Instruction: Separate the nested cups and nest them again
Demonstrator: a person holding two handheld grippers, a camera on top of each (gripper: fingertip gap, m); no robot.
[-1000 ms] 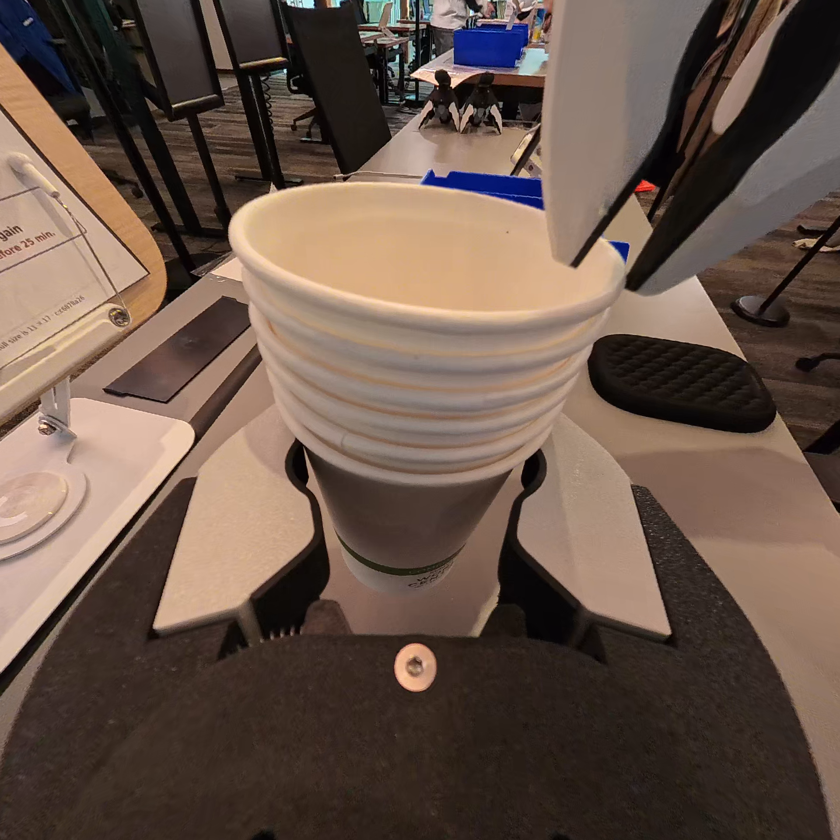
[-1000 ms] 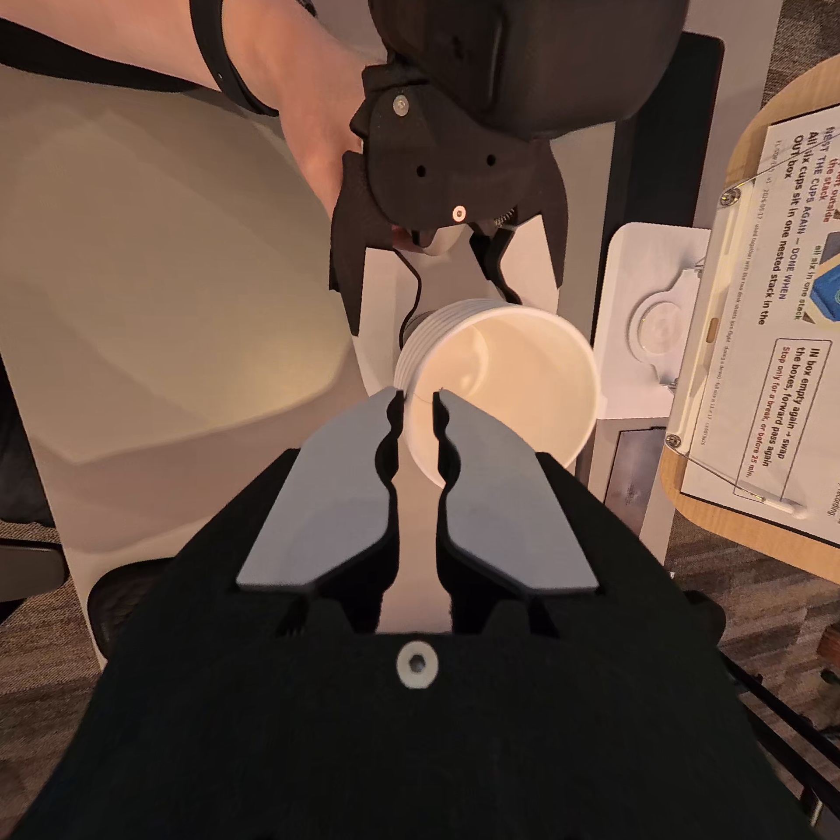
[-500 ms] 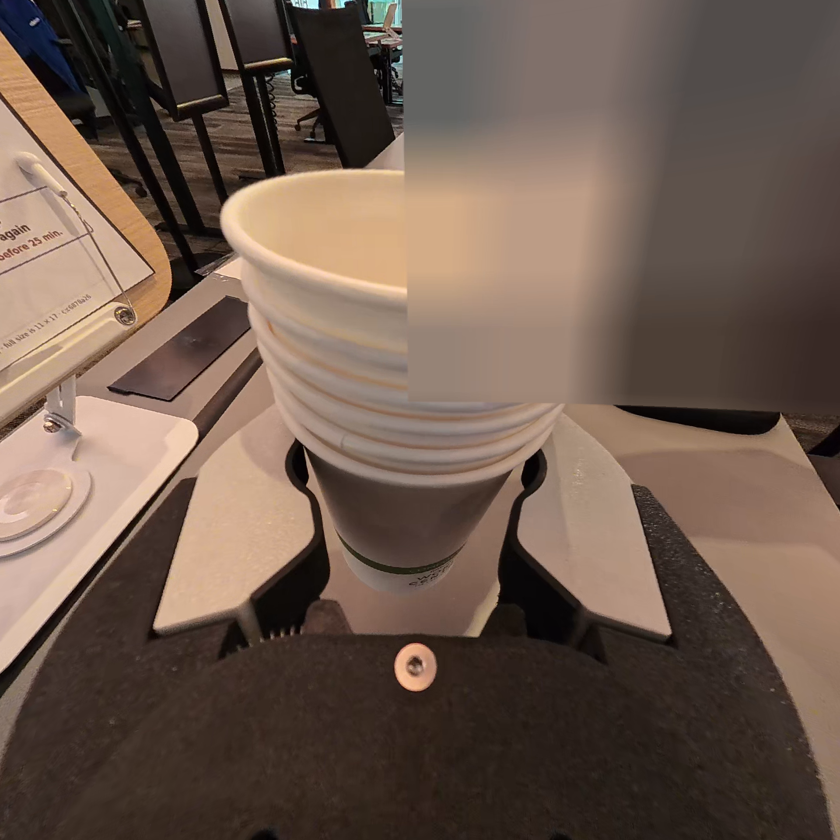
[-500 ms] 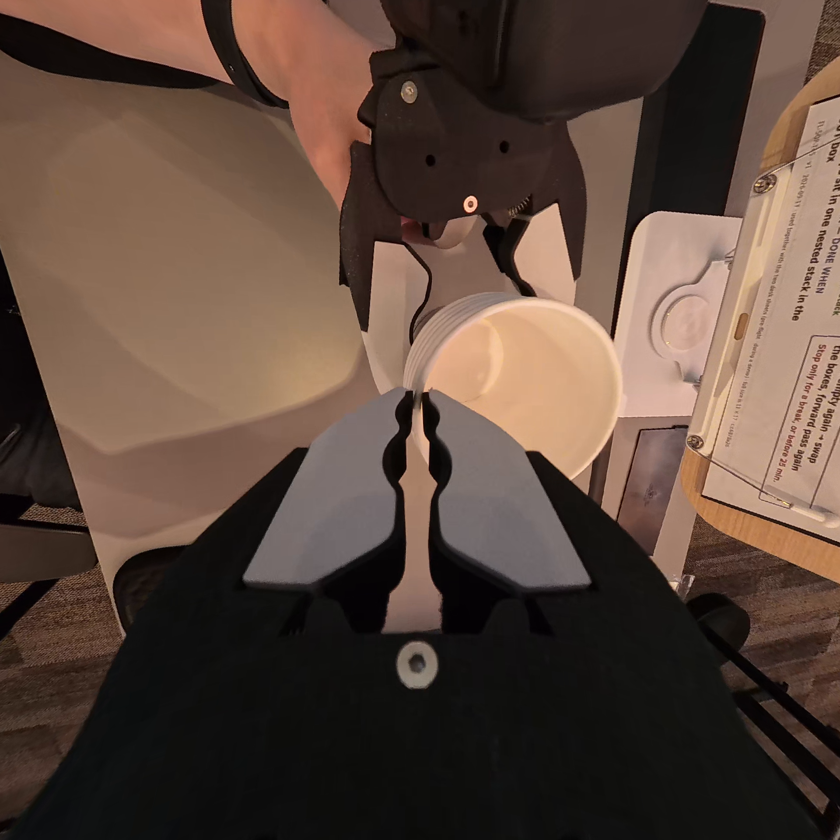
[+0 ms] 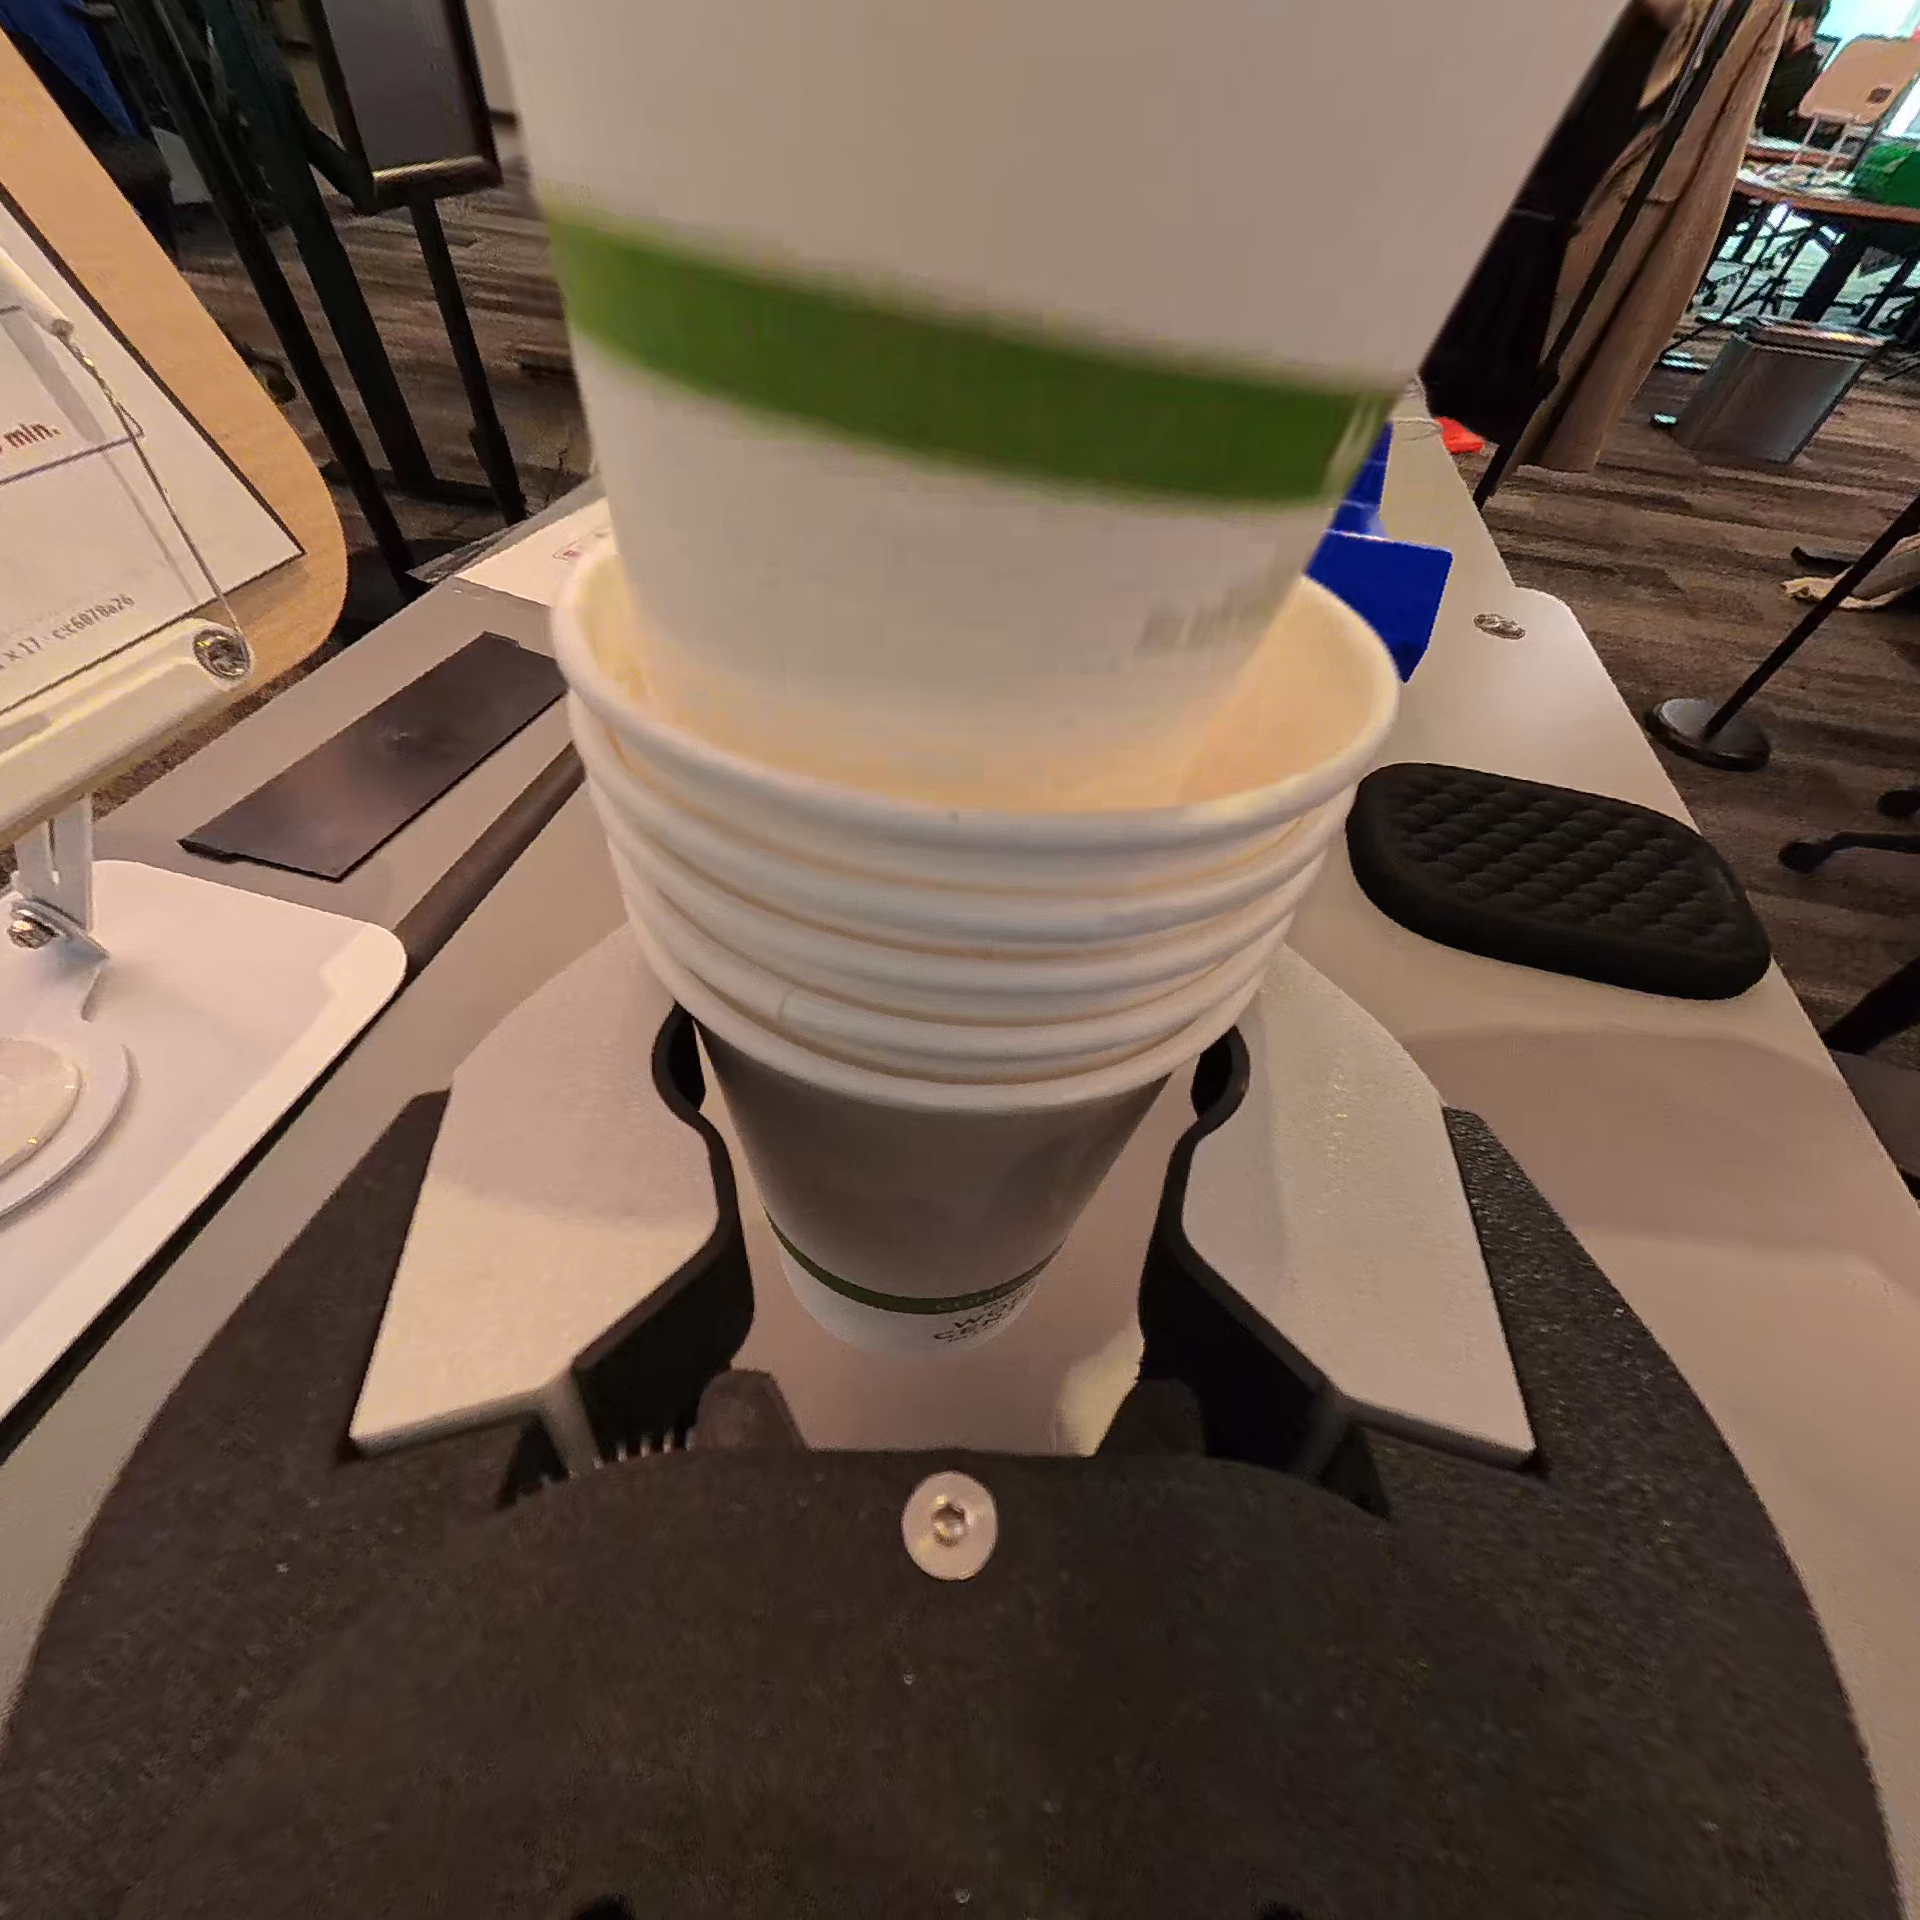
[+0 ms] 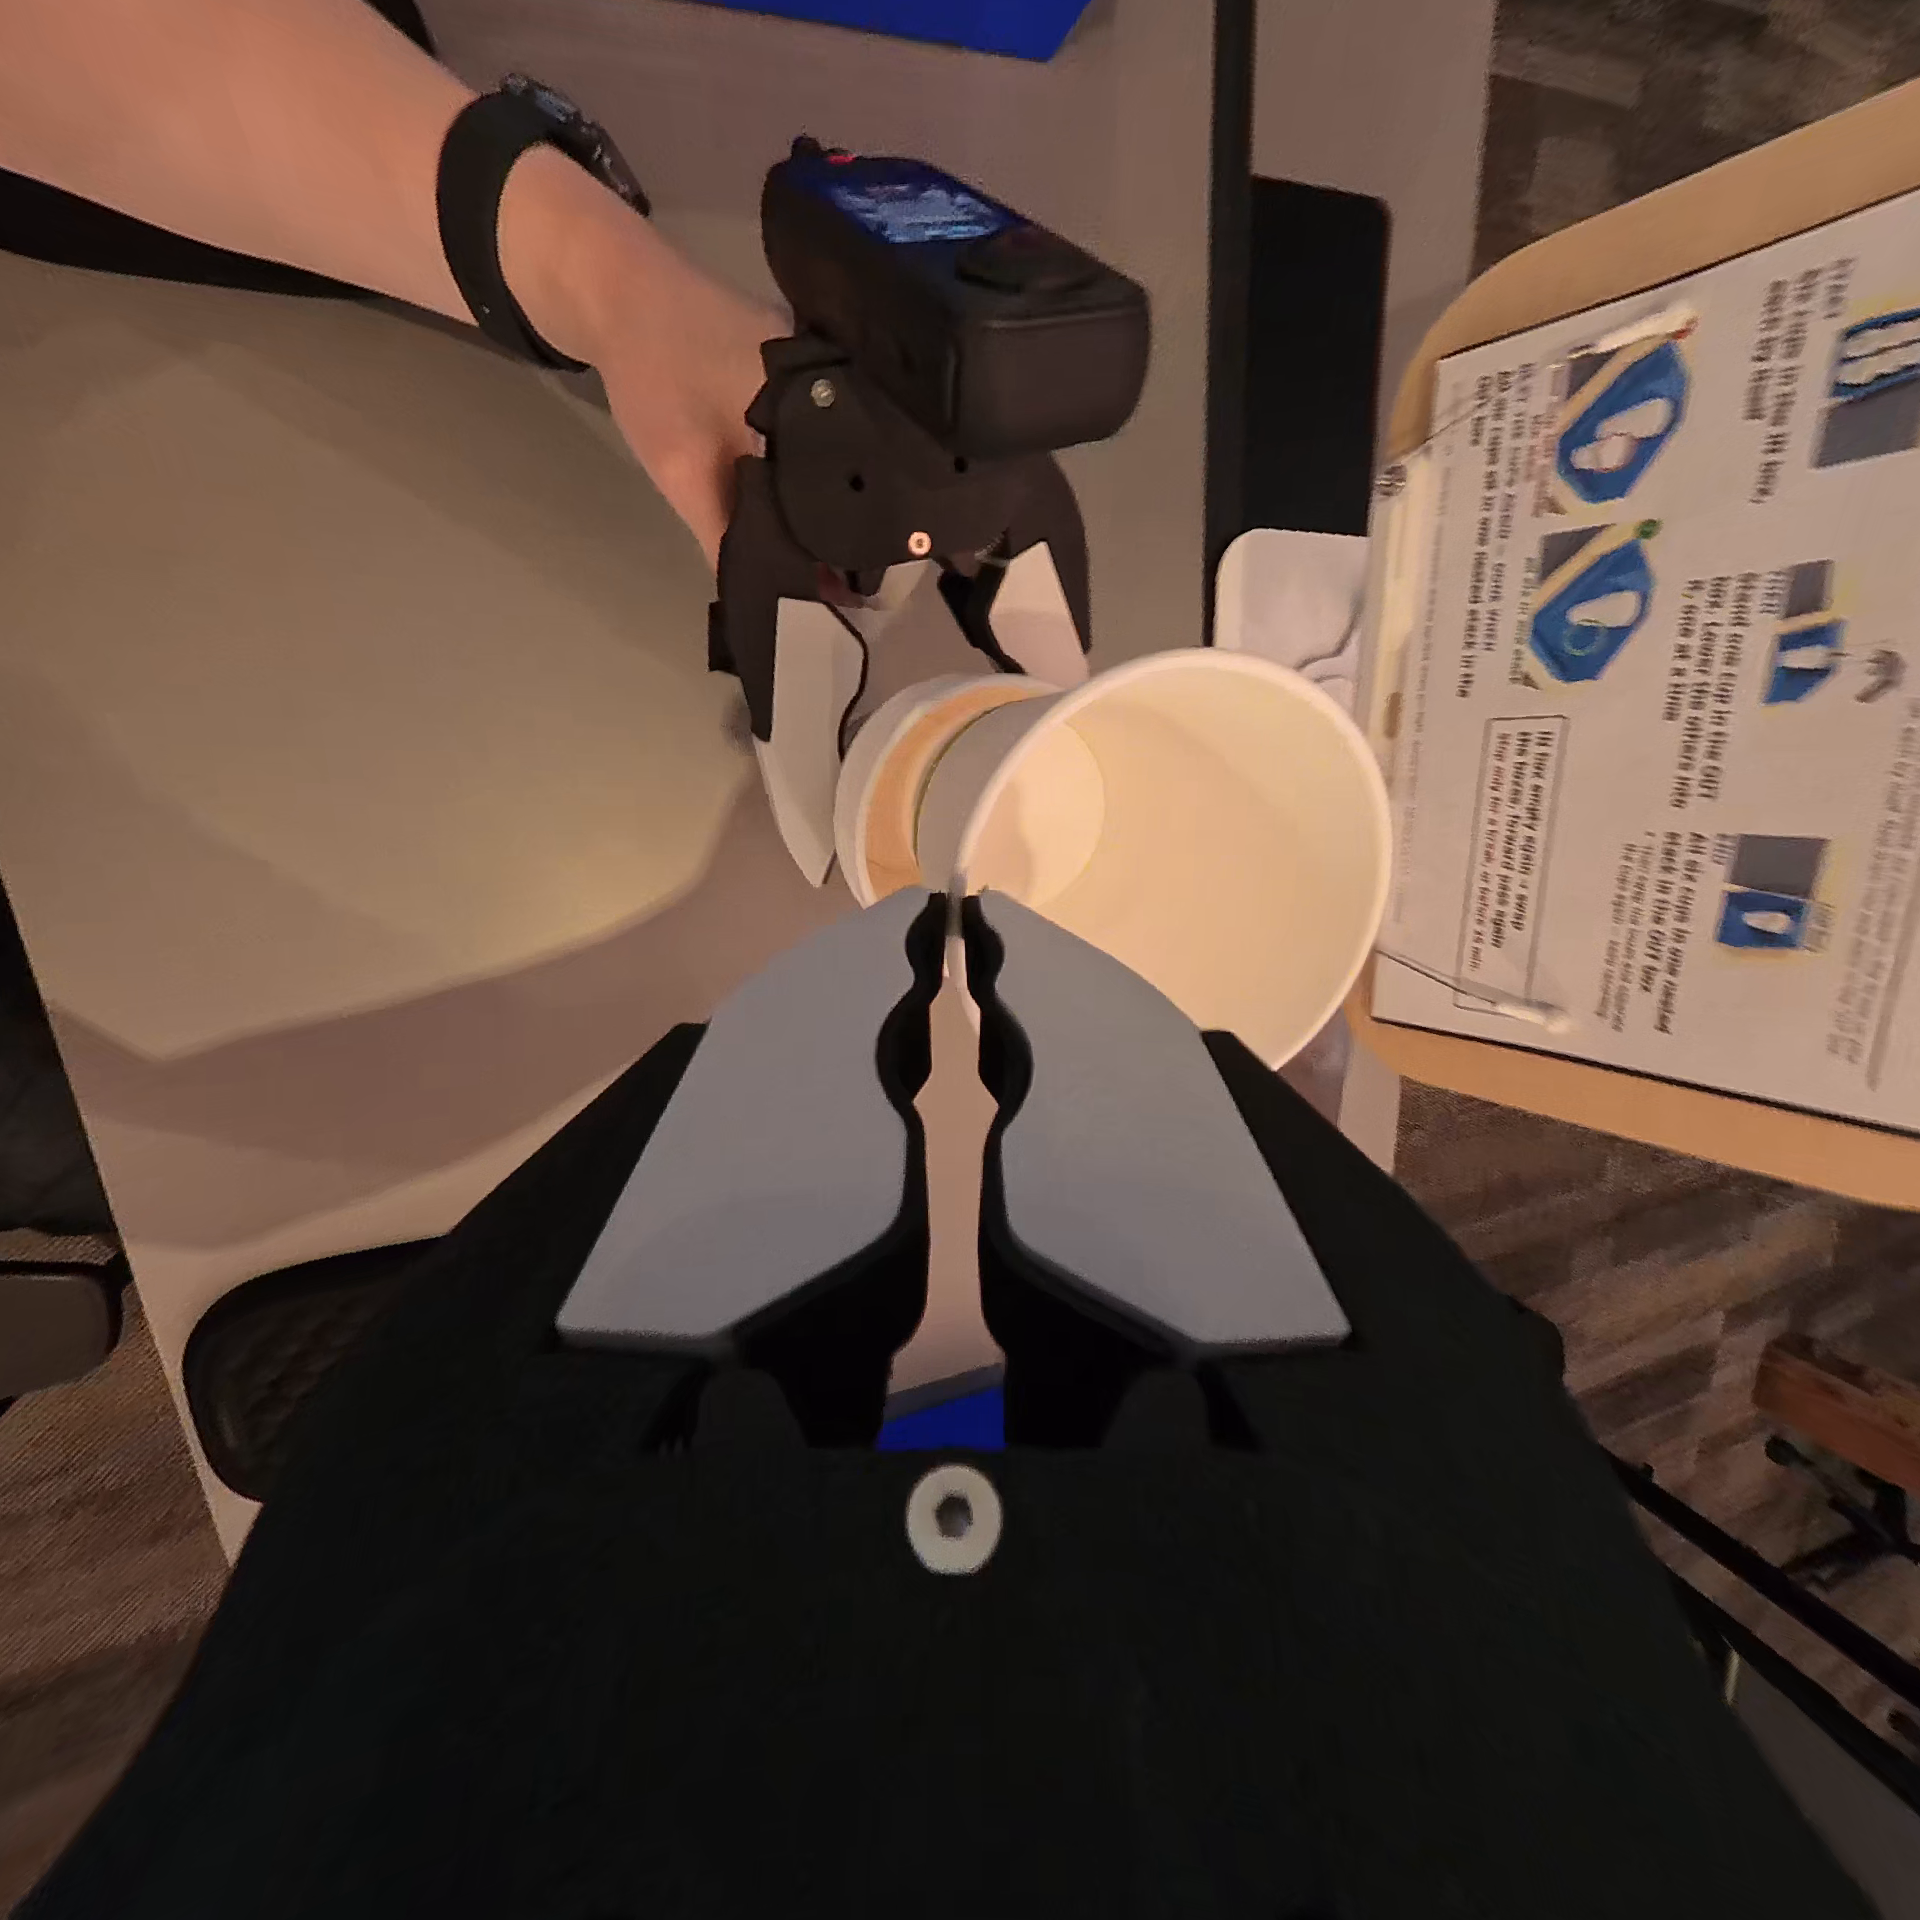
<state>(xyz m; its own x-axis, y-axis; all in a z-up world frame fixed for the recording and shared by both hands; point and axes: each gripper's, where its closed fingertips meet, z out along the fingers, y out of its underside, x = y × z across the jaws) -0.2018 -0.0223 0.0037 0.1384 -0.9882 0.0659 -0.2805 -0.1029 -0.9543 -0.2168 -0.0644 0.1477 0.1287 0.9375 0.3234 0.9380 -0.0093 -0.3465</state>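
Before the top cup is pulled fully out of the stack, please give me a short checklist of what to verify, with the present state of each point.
1. Right tongs pinch the top cup at its rim: ok.
2. Left tongs hold the cup stack by its lower body: ok.
3. Only one cup lifts; the next rim stays on the stack: ok.
4. Top cup's base is clear of the stack's mouth: not ok, it is inside in the left wrist view.
5. Rim not crushed by the pinch: cannot tell.
6. Free table space to set the cup down: ok.
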